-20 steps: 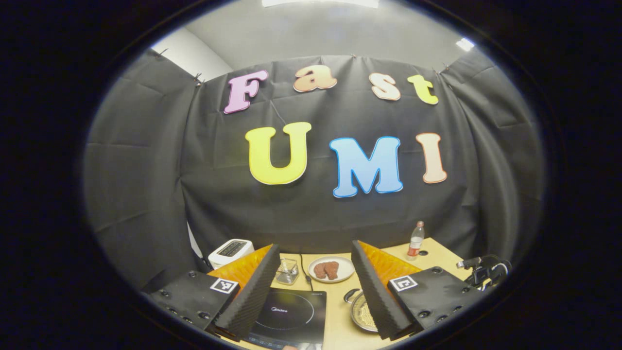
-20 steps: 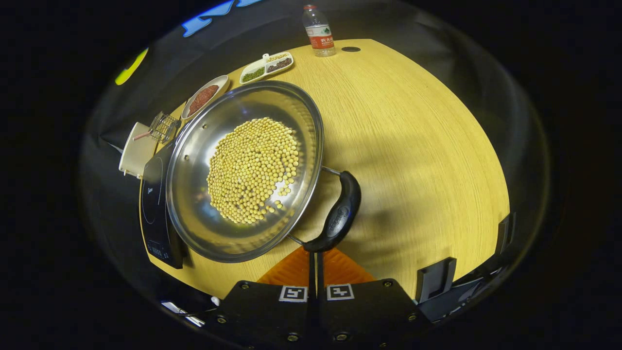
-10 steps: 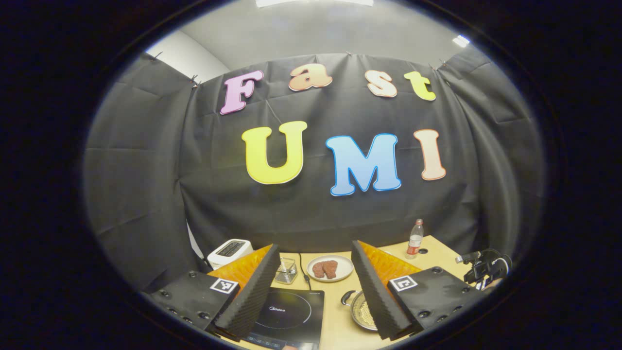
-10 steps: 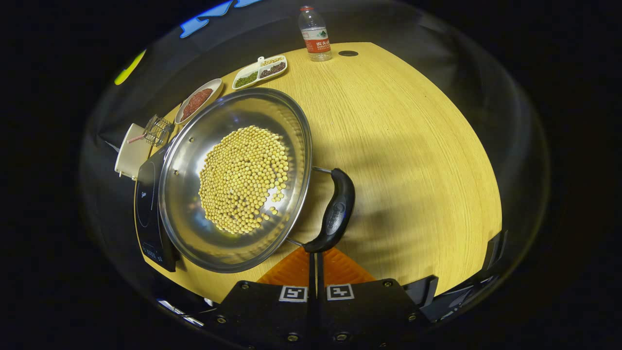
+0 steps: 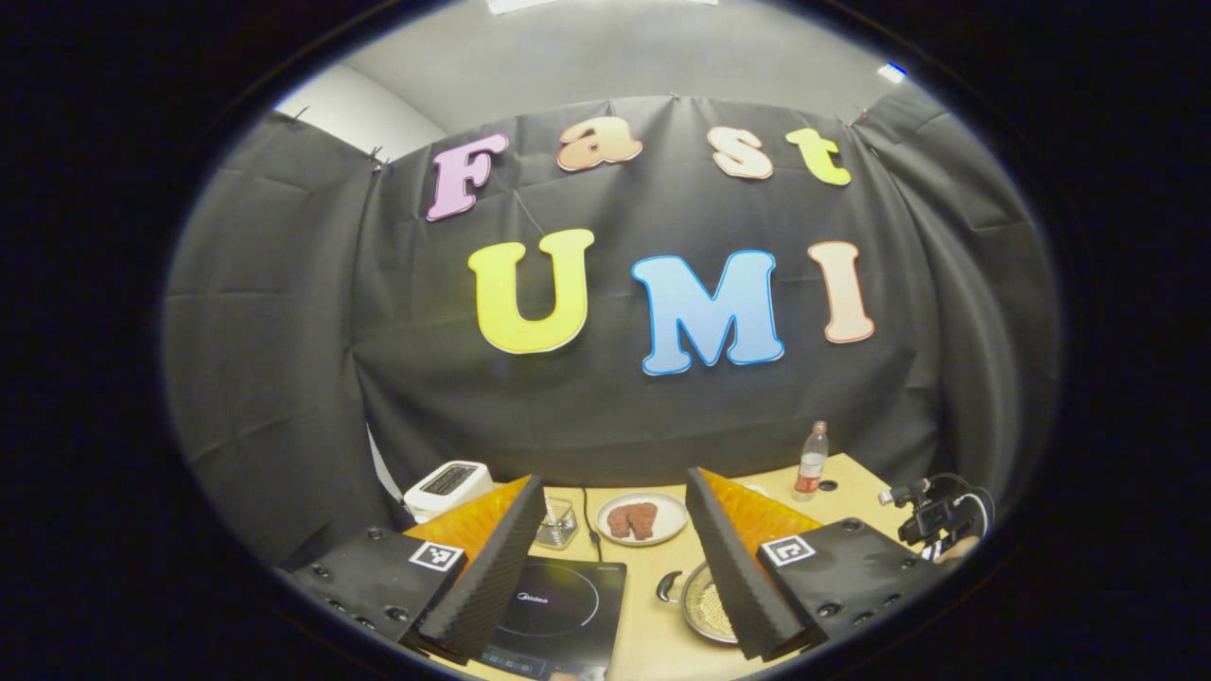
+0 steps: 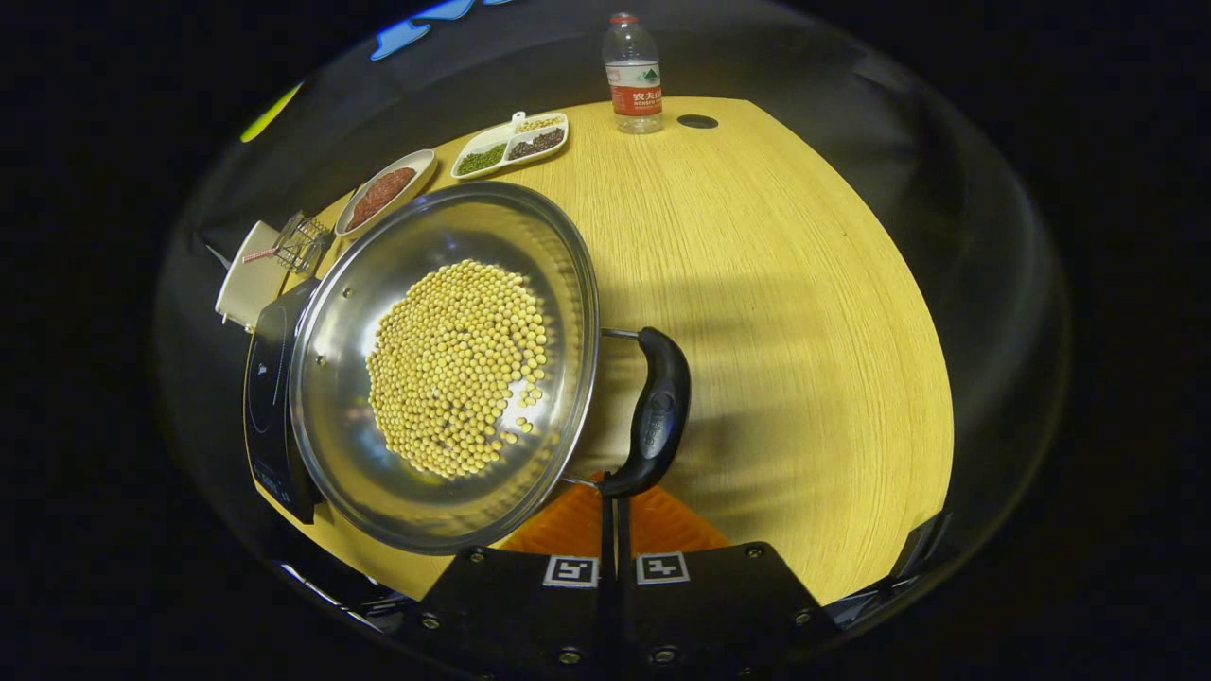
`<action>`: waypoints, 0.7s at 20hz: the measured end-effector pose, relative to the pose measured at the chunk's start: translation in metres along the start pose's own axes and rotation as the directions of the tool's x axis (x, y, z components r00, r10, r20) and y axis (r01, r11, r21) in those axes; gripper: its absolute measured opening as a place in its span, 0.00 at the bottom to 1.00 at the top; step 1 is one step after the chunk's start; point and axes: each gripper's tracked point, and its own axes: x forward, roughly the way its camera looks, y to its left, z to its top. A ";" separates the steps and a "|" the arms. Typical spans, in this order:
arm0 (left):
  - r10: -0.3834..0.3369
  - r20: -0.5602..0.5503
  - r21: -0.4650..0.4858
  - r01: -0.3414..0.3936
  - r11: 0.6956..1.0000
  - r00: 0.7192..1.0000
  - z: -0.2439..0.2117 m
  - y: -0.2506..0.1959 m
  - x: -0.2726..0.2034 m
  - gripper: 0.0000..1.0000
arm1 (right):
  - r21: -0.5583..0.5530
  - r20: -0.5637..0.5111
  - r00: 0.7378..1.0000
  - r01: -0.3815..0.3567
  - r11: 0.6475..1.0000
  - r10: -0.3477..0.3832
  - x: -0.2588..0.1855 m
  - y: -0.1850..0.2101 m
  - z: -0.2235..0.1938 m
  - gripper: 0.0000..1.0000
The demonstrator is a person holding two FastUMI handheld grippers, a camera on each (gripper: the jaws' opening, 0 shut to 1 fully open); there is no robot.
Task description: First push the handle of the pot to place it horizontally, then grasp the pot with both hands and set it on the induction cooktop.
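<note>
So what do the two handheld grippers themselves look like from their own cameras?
The left gripper has two black housing blocks studded with screws, each carrying a square black-and-white marker tag, and long wedge-shaped fingers with ribbed faces. The right gripper has the same black screwed blocks with two marker tags side by side.

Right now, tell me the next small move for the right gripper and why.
Probably keep nudging the pot's black handle sideways with the right gripper: its jaws are closed, their tips at the handle's near end, and the pot sits on the table beside the induction cooktop.
</note>
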 end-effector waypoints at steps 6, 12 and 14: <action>0.025 -0.015 -0.001 -0.025 1.000 1.000 -0.004 -0.014 0.009 1.00 | -0.043 0.000 1.000 -0.003 0.999 0.003 0.009 -0.009 0.020 0.00; 0.055 -0.031 0.000 -0.055 0.998 0.998 -0.010 -0.020 0.010 1.00 | -0.066 -0.001 1.000 -0.013 0.998 0.013 0.016 -0.013 0.033 0.00; 0.059 -0.032 -0.003 -0.059 0.998 0.998 -0.011 -0.021 0.010 1.00 | -0.067 0.000 1.000 -0.012 0.998 0.012 0.015 -0.013 0.034 0.00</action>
